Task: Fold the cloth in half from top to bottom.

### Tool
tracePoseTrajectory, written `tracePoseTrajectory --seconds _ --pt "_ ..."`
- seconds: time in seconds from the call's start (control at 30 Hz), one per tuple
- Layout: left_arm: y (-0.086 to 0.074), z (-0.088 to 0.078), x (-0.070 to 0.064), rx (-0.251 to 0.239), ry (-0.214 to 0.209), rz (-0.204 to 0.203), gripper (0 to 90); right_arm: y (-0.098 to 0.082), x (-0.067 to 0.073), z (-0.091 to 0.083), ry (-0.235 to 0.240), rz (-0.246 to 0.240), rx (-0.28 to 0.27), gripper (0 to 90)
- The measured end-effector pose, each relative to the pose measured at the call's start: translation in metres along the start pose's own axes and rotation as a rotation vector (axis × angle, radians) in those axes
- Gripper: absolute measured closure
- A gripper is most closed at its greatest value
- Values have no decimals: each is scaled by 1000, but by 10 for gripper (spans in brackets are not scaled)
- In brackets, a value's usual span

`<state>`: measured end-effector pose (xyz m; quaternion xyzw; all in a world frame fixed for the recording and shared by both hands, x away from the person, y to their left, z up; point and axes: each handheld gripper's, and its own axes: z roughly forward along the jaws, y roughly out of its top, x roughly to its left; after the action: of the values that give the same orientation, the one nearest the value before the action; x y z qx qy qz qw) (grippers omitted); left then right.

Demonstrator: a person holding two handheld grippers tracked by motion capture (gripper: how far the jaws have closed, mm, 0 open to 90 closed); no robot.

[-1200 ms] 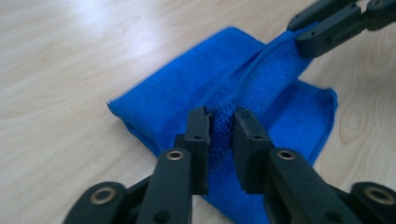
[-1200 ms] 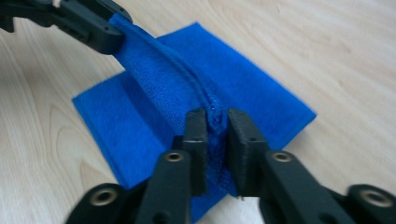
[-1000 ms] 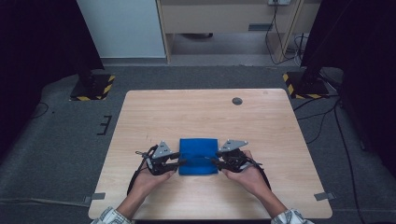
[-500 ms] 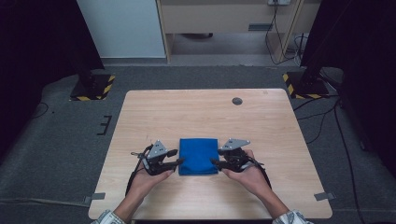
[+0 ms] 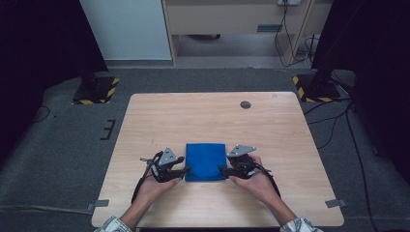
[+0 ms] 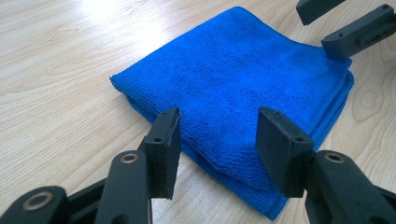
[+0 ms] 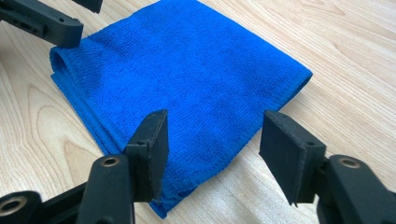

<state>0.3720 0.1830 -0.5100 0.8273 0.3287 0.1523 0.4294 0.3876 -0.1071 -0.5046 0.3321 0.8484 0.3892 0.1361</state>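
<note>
A folded blue cloth (image 5: 206, 161) lies flat on the wooden table (image 5: 203, 118), near its front edge. My left gripper (image 5: 185, 170) sits at the cloth's near left corner and my right gripper (image 5: 222, 169) at its near right corner. In the left gripper view the cloth (image 6: 233, 70) has its edge between the spread jaws of the left gripper (image 6: 218, 116), and the pads do not press on it. The right gripper (image 7: 217, 116) stands the same way over the cloth (image 7: 187, 60). Both sets of jaws have just been opening. Each view shows the other gripper's fingers (image 6: 357, 35) (image 7: 44, 23) across the cloth.
A small dark round cap (image 5: 245, 104) is set in the tabletop at the back right. Black stands on yellow-and-black striped bases (image 5: 95, 90) (image 5: 316, 88) flank the table on the grey floor. Forearms (image 5: 145, 198) enter from the bottom edge.
Both grippers' jaws have spread wider at the cloth's near corners and no longer pinch it. The hands and the cloth have stayed in place.
</note>
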Motion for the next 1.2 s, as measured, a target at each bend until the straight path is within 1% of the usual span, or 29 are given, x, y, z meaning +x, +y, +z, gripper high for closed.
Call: tracePoseTrajectory --seconds 0.2,0.3,0.5,0.77,1.0,1.1,1.2 --pt "-1 1 2 4 8 -8 492 1 -2 2 -4 12 2 388" --pt "-1 1 1 7 8 2 491 -1 -2 2 -13 12 6 366" --pt "-3 2 -1 19 5 14 480 -4 -1 2 -10 13 24 331" --pt "-7 0 -4 32 2 36 476 -9 0 3 -8 16 38 321" --pt "-10 -2 -8 42 -5 47 466 -14 1 0 -4 16 45 308" --pt "-10 -3 -9 38 -2 47 445 -14 1 -1 -4 16 45 288" --pt "-9 -4 -9 30 2 38 396 -12 1 -2 -4 17 39 243"
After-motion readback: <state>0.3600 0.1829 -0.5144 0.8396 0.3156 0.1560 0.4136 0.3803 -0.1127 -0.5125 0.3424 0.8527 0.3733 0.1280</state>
